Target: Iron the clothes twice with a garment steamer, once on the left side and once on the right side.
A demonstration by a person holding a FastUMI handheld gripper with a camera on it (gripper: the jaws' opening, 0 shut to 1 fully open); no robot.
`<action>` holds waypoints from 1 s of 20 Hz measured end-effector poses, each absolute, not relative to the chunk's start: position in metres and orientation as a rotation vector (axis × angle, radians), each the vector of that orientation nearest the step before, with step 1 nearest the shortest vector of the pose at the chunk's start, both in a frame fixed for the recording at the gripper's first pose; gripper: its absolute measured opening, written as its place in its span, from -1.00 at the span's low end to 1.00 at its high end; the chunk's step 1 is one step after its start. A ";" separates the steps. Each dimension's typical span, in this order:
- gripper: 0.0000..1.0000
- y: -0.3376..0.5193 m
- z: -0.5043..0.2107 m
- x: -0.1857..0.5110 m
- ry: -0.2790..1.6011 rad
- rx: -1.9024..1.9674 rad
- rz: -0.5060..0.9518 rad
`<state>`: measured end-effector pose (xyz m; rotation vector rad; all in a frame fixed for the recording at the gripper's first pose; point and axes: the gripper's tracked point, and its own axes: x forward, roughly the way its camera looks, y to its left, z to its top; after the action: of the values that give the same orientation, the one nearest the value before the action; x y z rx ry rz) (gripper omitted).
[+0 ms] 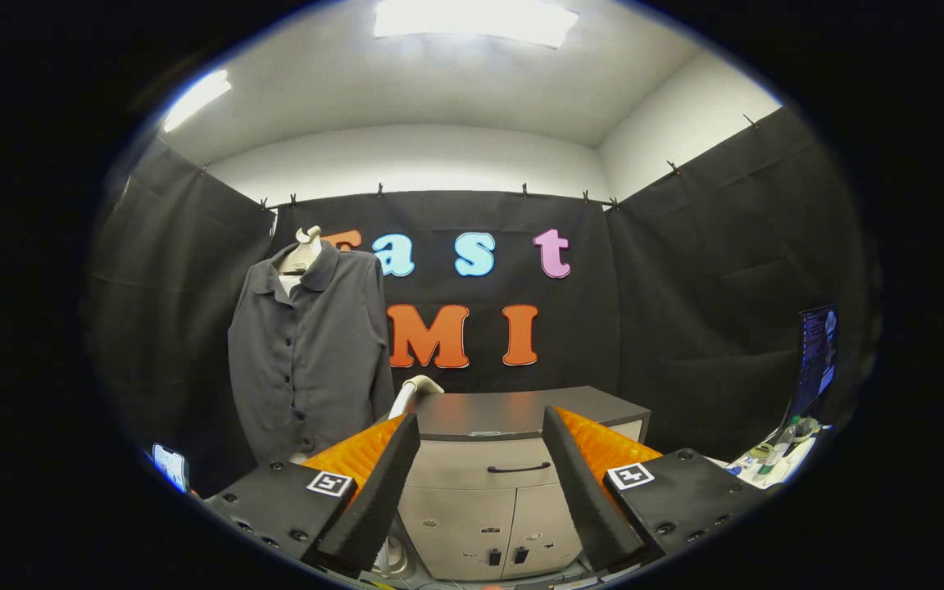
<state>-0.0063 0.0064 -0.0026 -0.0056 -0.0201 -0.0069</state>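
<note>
The gripper [480,459] hangs open before a cabinet [513,475]; the steamer [413,392] rises at its eleven o'clock (partly hidden), the shirt [308,352] on a mannequin [304,250] at ten, a monitor [816,356] at three.

Bright ceiling panels [472,20] glare overhead; booth below dim, sharp centrally, edges strongly bent, perhaps slightly soft.

Dark grey shirt [308,352] with dark buttons on a cream mannequin [305,246]; white steamer head [416,392]; beige cabinet [484,512] under a black counter [521,410].
</note>
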 end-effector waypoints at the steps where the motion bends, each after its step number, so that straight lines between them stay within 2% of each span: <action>1: 0.94 0.007 -0.002 -0.007 -0.020 -0.005 -0.007; 20: 0.94 0.007 -0.001 -0.012 -0.017 -0.005 -0.015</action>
<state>-0.0117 0.0073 -0.0007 -0.0052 -0.0175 -0.0152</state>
